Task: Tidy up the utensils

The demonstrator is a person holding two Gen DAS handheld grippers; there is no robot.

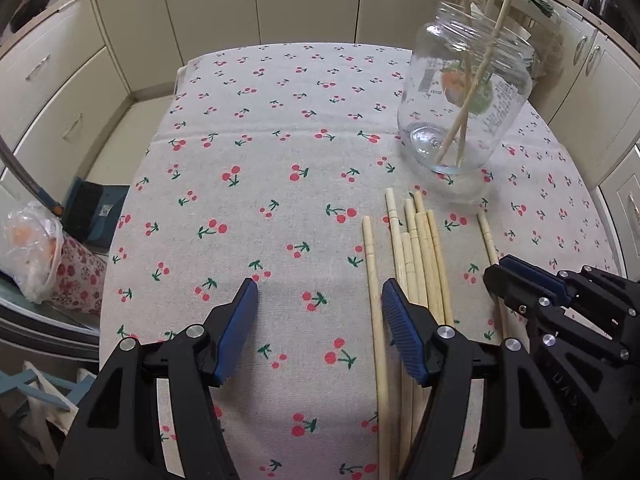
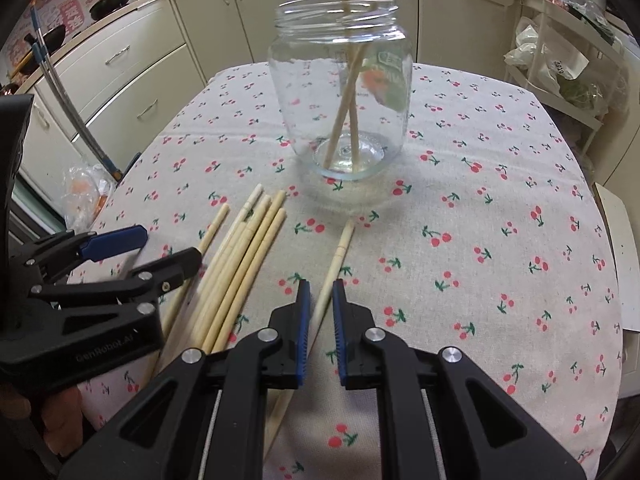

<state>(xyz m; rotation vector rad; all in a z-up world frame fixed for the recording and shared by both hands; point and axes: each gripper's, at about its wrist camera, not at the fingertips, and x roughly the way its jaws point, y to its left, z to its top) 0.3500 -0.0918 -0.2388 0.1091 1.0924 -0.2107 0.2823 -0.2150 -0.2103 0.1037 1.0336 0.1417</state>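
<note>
**Ana:** While the left gripper hung with its jaws spread and nothing between them, what worried you there?

**Ben:** Its right-hand pad sat over the bundle of chopsticks lying loose on the cherry-print cloth of the table, toward the near edge. One stray chopstick lay just left of the bundle. Had the jaws closed from there, I judged they could have caught that one stick at a slant, or nudged the bundle and rolled the sticks apart.

**Ana:** And further right?

**Ben:** The right gripper had its jaws drawn nearly together on a single chopstick that lay apart from the bundle, its tip pointing toward the glass jar. The grip looked to sit near the middle of the stick. A thin round stick held that way could have pivoted or slipped out on the lift.

**Ana:** The jar itself?

**Ben:** It stood upright toward the far right part of the table, with two chopsticks already leaning crossed inside. Those crossed sticks narrowed the mouth; a new one coming in tilted might have struck them or the rim, and a hard knock could have tipped a light, nearly empty jar.

**Ana:** Anything between the two hands?

**Ben:** They were close together, so a careless swing could have bumped one into the other.
</note>
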